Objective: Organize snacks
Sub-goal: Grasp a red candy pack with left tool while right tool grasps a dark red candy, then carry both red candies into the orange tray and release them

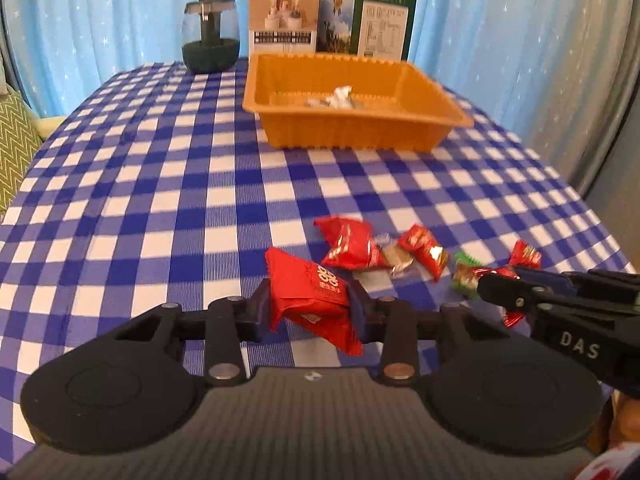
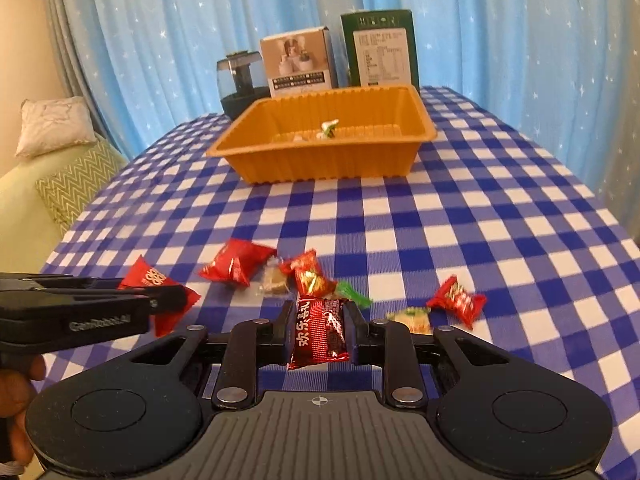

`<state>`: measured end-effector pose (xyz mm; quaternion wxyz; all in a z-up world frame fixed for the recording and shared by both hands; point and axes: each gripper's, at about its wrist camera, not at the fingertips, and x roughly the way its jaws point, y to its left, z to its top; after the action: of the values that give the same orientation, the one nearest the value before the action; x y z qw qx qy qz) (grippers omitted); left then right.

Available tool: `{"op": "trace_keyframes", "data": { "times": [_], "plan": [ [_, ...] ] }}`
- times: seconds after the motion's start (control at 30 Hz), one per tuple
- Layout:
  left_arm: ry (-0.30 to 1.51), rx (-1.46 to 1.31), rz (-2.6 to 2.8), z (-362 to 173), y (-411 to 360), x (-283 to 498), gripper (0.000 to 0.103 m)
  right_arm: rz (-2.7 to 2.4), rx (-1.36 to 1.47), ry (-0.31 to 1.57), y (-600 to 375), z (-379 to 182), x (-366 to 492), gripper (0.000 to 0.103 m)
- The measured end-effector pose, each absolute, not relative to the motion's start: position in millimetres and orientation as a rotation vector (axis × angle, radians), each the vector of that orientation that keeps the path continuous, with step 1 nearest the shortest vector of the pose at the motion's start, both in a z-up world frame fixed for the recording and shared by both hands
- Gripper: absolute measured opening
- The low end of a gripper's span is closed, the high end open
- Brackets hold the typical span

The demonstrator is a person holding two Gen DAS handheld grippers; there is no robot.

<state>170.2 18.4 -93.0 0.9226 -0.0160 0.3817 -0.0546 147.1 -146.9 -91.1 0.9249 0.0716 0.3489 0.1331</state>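
My left gripper (image 1: 310,306) is shut on a large red snack packet (image 1: 310,300) and holds it above the checkered cloth; it also shows in the right wrist view (image 2: 152,280). My right gripper (image 2: 320,330) is shut on a dark red candy bar (image 2: 320,334). Loose snacks lie ahead: a red packet (image 2: 236,266), a clear-wrapped brown sweet (image 2: 274,280), a red candy (image 2: 310,278), a green candy (image 2: 354,294), another red candy (image 2: 458,300) and a pale one (image 2: 412,318). An orange tray (image 2: 332,166) stands farther back with a small white-wrapped sweet (image 2: 329,128) inside.
Behind the tray stand a dark glass jar (image 1: 210,36), a white box (image 1: 284,18) and a green box (image 1: 380,20). Blue curtains hang behind the table. A sofa with cushions (image 2: 56,128) is to the left. The table edge curves away on the right.
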Motion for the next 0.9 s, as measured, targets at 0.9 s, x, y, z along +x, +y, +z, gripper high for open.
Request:
{"op": "trace_keyframes", "data": {
  "times": [0.9],
  "plan": [
    [0.653,-0.011,-0.194,-8.7,-1.2,258.1,0.035,0.280,0.136,0.559,-166.4,-11.8,243.9,0.025]
  ]
}}
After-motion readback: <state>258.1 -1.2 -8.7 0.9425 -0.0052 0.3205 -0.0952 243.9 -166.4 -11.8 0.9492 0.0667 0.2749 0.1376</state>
